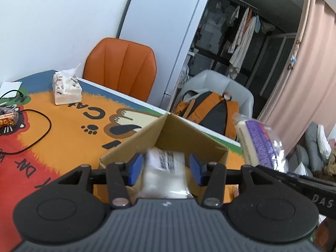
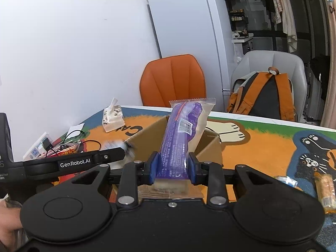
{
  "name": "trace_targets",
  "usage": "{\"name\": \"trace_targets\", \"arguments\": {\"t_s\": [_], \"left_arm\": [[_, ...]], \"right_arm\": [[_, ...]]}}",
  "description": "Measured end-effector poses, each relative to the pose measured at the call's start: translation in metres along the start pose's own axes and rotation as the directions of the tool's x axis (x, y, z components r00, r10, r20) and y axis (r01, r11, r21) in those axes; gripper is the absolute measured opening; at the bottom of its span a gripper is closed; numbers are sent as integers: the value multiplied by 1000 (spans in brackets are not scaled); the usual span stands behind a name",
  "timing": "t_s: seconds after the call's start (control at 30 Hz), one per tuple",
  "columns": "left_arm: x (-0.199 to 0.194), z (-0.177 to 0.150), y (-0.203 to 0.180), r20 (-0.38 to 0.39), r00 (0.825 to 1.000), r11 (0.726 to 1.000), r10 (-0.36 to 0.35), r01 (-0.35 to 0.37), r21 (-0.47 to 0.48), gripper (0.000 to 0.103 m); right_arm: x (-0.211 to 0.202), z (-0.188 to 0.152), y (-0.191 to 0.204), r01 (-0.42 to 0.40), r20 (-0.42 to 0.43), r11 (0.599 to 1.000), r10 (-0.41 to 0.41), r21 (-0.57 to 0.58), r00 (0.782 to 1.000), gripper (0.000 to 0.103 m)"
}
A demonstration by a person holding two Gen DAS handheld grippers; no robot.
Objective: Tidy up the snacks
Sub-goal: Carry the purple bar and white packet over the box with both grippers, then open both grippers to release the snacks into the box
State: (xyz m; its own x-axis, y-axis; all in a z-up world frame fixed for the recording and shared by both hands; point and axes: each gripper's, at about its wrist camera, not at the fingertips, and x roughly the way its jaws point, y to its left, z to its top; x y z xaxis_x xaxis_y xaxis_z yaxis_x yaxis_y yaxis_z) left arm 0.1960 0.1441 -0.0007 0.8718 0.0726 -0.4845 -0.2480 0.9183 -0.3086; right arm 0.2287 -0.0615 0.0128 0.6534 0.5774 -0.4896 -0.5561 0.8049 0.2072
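Hovering over an open brown cardboard box (image 2: 210, 145), both tongs carry snacks.
Right gripper (image 2: 172, 166) clenches a purple plastic-wrapped snack bar (image 2: 178, 138); left gripper (image 1: 166, 169) stands released around a blurred white packet (image 1: 166, 168); patterned tissue pack (image 1: 66, 88) at ten o'clock.

Light was even, soft, indoor; white wall (image 2: 73, 42) bright, no hard shadows on the worktop (image 1: 69, 117). Far room with hanging clothes (image 1: 241, 33) sat dim. Fisheye bent the fridge (image 1: 163, 42) and curtain (image 1: 304, 63) near frame edges; corners vignetted black. Motion blur smeared the white packet (image 1: 166, 168) between the fingers.
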Motion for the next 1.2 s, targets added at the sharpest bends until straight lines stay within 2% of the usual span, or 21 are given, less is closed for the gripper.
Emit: {"name": "trace_targets", "arguments": {"t_s": [0.1, 0.33, 0.43, 0.8, 0.87, 0.9, 0.93, 0.97, 1.1, 1.2], "left_arm": [[-5, 2, 1, 14, 999, 999, 40, -40, 14, 63], [-21, -1, 15, 32, 996, 997, 80, -80, -15, 70], [-26, -2, 24, 37, 995, 995, 97, -95, -39, 77], [-42, -10, 52, 33, 985, 980, 170, -166, -110, 82], [-43, -12, 57, 28, 982, 975, 187, -182, -124, 83], [-44, -13, 59, 28, 981, 974, 192, -187, -130, 83], [-44, -14, 60, 27, 980, 972, 197, -192, -133, 83], [-45, -14, 61, 27, 979, 971, 202, -197, -134, 84], [-46, -14, 62, 35, 977, 970, 208, -201, -138, 87], [-46, -15, 57, 39, 979, 974, 198, -192, -123, 90]], "right_arm": [[7, 0, 3, -13, -7, 1000, 13, 3, 1000, 30], [26, 1, 13, -45, -31, 999, 45, 5, 999, 30], [30, 3, 18, -62, -35, 998, 62, 6, 997, 30], [51, 14, 42, -102, -38, 994, 101, -36, 994, 31], [54, 14, 46, -117, -43, 992, 115, -52, 992, 36], [54, 14, 47, -114, -40, 992, 112, -56, 993, 42], [52, 13, 47, -103, -37, 993, 101, -55, 994, 53], [51, 13, 46, -96, -31, 994, 95, -50, 995, 56], [44, 8, 42, -91, -46, 995, 89, -39, 995, 56], [33, 2, 41, -79, -37, 996, 77, -52, 996, 67]]}}
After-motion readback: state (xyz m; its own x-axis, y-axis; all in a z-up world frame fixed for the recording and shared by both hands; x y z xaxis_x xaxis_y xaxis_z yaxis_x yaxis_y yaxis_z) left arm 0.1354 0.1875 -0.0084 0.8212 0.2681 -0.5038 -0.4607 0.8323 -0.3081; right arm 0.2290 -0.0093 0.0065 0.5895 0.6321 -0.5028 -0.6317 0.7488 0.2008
